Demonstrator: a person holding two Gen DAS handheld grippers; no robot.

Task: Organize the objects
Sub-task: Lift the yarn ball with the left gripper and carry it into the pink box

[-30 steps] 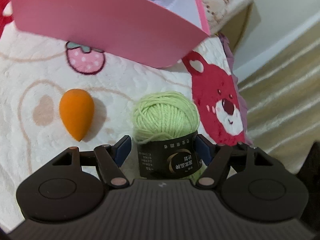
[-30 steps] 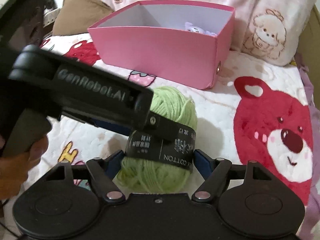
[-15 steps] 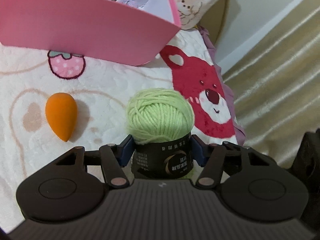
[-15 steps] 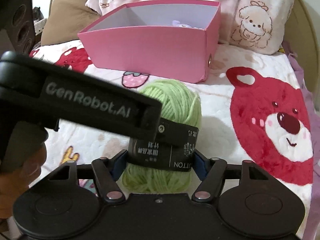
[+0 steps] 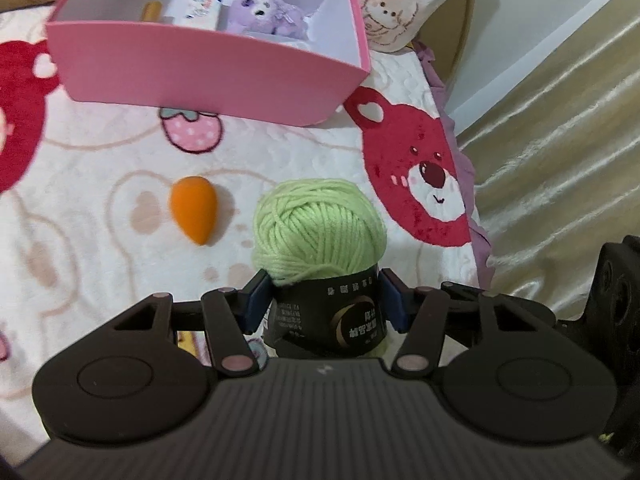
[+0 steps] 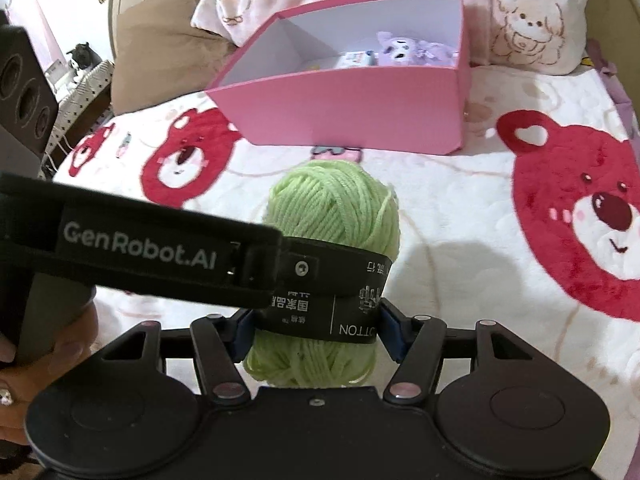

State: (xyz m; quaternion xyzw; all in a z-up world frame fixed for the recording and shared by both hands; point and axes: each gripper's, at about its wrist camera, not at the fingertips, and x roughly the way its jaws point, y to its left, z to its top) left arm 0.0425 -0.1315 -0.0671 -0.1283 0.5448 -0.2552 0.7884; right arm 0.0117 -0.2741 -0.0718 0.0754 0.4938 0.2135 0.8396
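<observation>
We grip the yarn (image 5: 320,224) from both sides: left gripper (image 5: 322,304) and right gripper (image 6: 316,330) each clamped on its black band. It hangs above the blanket (image 5: 100,248). Beyond lie the orange sponge (image 5: 193,209), then the pink box (image 5: 208,68) with a purple plush (image 5: 262,8).

— What stands between the yarn ball (image 5: 320,224) and the pink box (image 5: 208,68)?
— Open blanket (image 5: 280,152); the orange sponge (image 5: 194,208) lies off to the left.
— Room inside?
— The left part is free; a purple plush (image 5: 264,8) and a white carton (image 5: 198,10) crowd the far right corner.
</observation>
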